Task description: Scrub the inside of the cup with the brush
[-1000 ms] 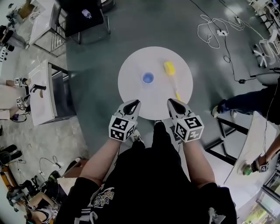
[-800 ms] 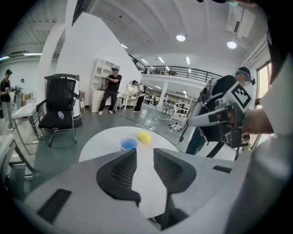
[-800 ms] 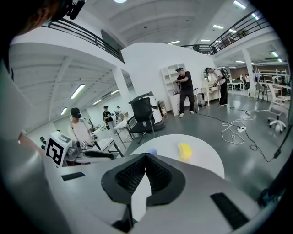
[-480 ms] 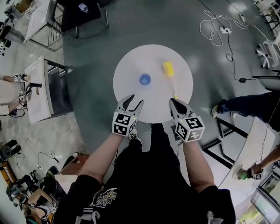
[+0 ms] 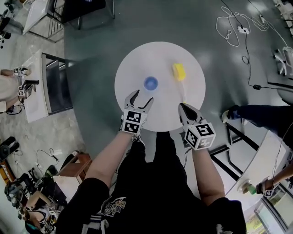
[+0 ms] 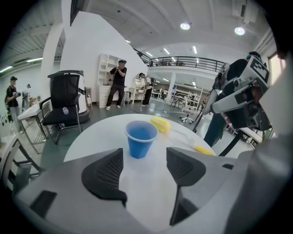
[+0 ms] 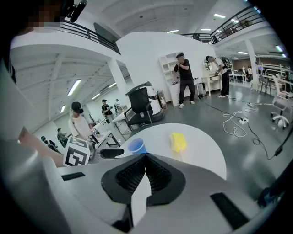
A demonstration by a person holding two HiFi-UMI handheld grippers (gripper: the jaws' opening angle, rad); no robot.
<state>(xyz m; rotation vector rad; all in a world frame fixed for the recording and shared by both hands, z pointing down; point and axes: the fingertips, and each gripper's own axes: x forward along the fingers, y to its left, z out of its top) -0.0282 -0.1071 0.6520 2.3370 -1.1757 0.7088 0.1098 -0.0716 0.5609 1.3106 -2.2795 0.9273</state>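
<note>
A blue cup [image 5: 150, 82] stands upright near the middle of the round white table [image 5: 137, 59]. To its right lies the brush, its yellow head [image 5: 178, 71] far from me and its thin handle [image 5: 184, 95] running back toward me. My left gripper [image 5: 141, 98] hovers over the table's near edge just short of the cup [image 6: 141, 139]. Its jaws have just been opening and now stand wide with nothing between them. My right gripper [image 5: 182, 107] is shut and empty, close behind the handle's near end. The right gripper view shows the cup [image 7: 136, 146] and the brush head [image 7: 178, 141] ahead.
Loose cables [image 5: 233, 23] lie on the grey floor at the far right. A black chair [image 5: 84, 9] stands beyond the table and a white desk [image 5: 34, 87] at the left. A seated person's legs [image 5: 265, 114] and a dark metal frame [image 5: 238, 141] are at the right.
Both grippers have moved forward and down to the table's near edge. The left jaws went from shut to wide open. The right jaws stayed shut.
</note>
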